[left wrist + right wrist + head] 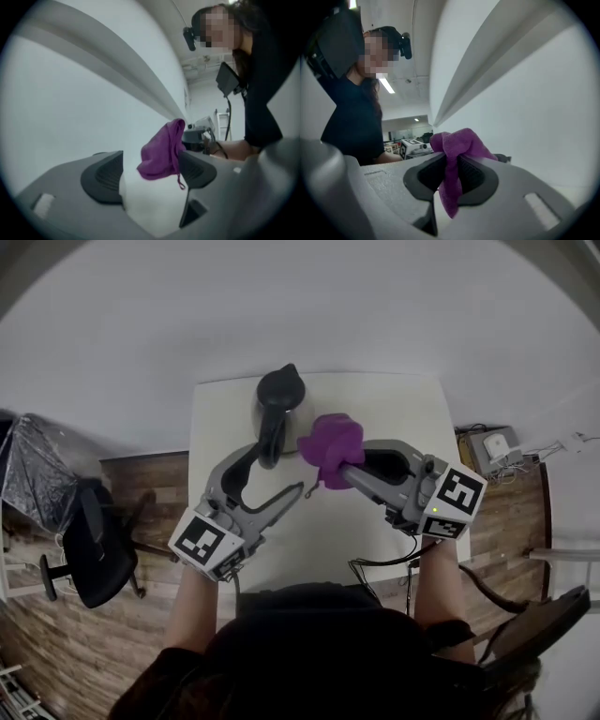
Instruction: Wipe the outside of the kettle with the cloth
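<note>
While aloft, cloth [330,444] before kettle [277,396].

A white table [225,427] stood with its far edge against a plain white wall [281,306]. Wood-plank floor [155,474] showed past its left and right edges, with a black office chair [94,549] left and a pale box [494,448] right. A ceiling strip light [385,85] glowed.

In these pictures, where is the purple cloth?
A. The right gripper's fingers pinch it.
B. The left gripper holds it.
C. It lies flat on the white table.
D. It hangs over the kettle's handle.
A: the right gripper view shows the fingers of the right gripper closed on the purple cloth.
</note>
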Motion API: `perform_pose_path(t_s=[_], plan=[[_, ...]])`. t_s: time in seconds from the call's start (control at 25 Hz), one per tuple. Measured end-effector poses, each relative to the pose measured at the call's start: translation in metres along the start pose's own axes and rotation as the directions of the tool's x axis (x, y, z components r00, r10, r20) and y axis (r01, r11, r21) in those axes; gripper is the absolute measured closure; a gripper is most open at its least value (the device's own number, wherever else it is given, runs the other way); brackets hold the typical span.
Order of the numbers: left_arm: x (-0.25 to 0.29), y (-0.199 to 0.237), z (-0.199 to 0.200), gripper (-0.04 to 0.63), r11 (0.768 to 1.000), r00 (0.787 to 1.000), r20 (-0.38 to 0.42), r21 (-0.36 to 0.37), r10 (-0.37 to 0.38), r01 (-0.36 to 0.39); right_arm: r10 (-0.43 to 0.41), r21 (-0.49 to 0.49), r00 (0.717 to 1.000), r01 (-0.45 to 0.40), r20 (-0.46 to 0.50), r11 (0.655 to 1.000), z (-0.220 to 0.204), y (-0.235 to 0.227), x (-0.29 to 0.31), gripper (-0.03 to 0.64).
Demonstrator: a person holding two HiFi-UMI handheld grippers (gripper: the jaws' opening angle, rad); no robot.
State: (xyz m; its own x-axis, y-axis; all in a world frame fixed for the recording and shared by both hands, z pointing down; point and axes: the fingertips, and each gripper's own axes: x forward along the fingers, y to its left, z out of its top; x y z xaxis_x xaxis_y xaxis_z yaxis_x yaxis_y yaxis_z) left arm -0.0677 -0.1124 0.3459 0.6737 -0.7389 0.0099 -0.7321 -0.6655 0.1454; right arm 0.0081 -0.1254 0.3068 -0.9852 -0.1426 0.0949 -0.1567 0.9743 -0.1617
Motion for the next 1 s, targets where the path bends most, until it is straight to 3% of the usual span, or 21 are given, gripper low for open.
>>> perform_pose_path(t_s=[0.08,0.16,0.2,0.32,0.48,0.6,0.64,0.72,0.84,0.92,1.0], plan=[[-0.003,-0.009,0.002,0.198,0.998,0.997,0.037,-0.006,-0.069,0.069,0.139,-0.001,0.99,-0.139,-0.005,0.99,-0.001,0.031,0.019,0.549],[-0.009,-0.012,0.001,0.186,0.992,0.99,0.066,-0.032,-0.123,0.125,0.219,0.008,0.976,-0.219,-0.005,0.976,-0.003,0.05,0.032,0.548],[-0.011,-0.015,0.002,0.213,0.987,0.986,0.081,-0.062,-0.144,0.149,0.235,0.015,0.972,-0.235,0.001,0.972,-0.002,0.053,0.034,0.548],[-0.016,-0.031,0.004,0.213,0.969,0.975,0.1,-0.129,-0.2,0.212,0.26,0.028,0.966,-0.259,-0.01,0.965,-0.002,0.054,0.033,0.548],[-0.012,-0.053,-0.008,0.213,0.964,0.969,0.036,-0.095,-0.246,0.249,0.301,0.03,0.953,-0.3,-0.043,0.953,-0.01,0.06,0.042,0.548],[-0.002,-0.061,-0.019,0.22,0.975,0.974,-0.045,-0.014,-0.222,0.222,0.312,0.034,0.95,-0.311,-0.029,0.95,-0.008,0.062,0.045,0.548],[0.001,-0.061,-0.022,0.264,0.979,0.978,-0.071,0.034,-0.196,0.199,0.313,0.033,0.949,-0.312,-0.028,0.949,-0.007,0.062,0.045,0.548],[0.006,-0.055,-0.023,0.415,0.984,0.987,-0.114,0.128,-0.113,0.127,0.303,0.027,0.952,-0.303,-0.037,0.953,-0.008,0.062,0.046,0.548],[0.007,-0.047,-0.032,0.466,0.969,0.984,-0.175,0.237,-0.033,0.074,0.255,0.019,0.965,-0.254,-0.062,0.967,-0.015,0.054,0.048,0.545],[0.007,-0.045,-0.038,0.48,0.966,0.978,-0.21,0.251,-0.012,0.066,0.225,0.02,0.971,-0.224,-0.081,0.974,-0.021,0.05,0.049,0.54],[0.005,-0.038,-0.046,0.488,0.974,0.972,-0.235,0.219,0.002,0.051,0.198,0.029,0.975,-0.196,-0.097,0.98,-0.026,0.045,0.051,0.522]])
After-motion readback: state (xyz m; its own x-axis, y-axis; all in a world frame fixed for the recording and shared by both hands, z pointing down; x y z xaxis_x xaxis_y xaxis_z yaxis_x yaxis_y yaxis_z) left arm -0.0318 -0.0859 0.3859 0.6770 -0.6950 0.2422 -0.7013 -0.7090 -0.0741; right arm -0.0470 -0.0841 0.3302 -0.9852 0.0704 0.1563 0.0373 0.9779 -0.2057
